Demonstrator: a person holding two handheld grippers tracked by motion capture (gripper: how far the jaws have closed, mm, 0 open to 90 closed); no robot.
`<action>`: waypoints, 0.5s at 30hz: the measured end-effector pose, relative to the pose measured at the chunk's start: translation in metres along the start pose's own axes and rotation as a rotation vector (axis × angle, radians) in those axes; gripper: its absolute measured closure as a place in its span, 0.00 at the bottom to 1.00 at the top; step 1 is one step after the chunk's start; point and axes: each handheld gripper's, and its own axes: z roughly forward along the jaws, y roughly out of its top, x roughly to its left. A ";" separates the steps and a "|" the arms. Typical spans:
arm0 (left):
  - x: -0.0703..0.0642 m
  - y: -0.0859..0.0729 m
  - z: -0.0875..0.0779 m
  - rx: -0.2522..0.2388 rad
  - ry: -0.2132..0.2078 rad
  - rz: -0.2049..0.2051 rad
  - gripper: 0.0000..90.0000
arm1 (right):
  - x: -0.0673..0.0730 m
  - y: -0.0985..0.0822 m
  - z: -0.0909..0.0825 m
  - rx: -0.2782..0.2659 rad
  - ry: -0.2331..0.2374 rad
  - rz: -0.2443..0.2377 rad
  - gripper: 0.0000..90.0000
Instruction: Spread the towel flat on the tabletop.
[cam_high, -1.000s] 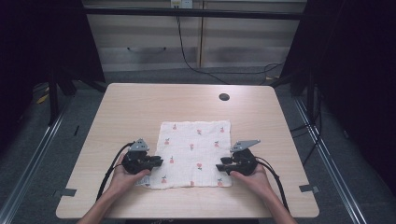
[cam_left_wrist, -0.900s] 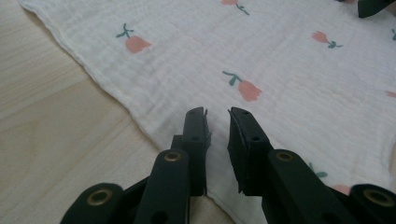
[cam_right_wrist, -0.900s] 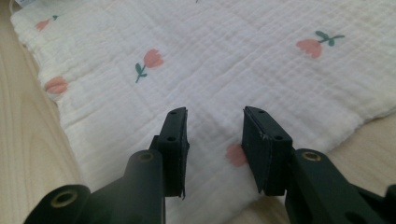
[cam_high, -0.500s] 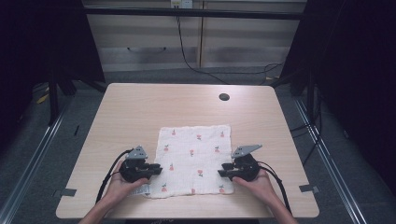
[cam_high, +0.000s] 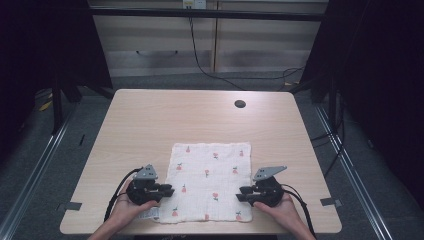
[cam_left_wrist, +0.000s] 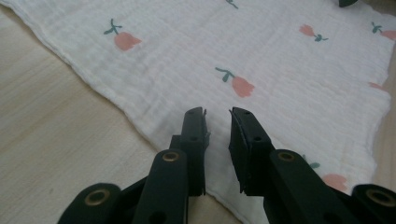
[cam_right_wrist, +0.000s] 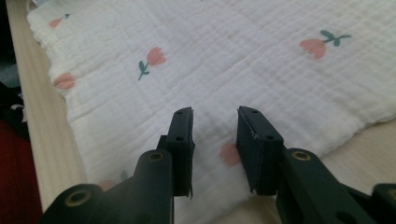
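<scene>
Both grippers are sliding back toward six o'clock; left gripper (cam_high: 169, 190) gaping narrowly, right gripper (cam_high: 241, 193) narrowing, empty, over the crinkly, tulip-printed square cloth (cam_high: 210, 172).

One white cloth (cam_high: 210, 182) with tulip print, one wooden table (cam_high: 200, 120), two handheld grippers, left gripper (cam_high: 167, 190), right gripper (cam_high: 241, 193)

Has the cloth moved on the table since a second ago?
Yes. The cloth has slid toward the table's near edge, away from the round hole: more bare wood lies between them, and its near hem now sits almost at that edge.
</scene>
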 end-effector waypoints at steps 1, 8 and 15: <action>-0.001 0.000 0.000 0.004 0.002 0.009 0.83 | 0.002 -0.001 -0.001 0.005 -0.009 -0.015 0.75; 0.000 0.011 -0.002 -0.035 -0.011 -0.015 0.81 | 0.000 0.003 -0.012 -0.056 -0.007 0.017 0.75; 0.019 0.032 0.017 -0.058 0.006 -0.033 0.79 | -0.047 0.033 -0.021 -0.141 -0.103 0.056 0.79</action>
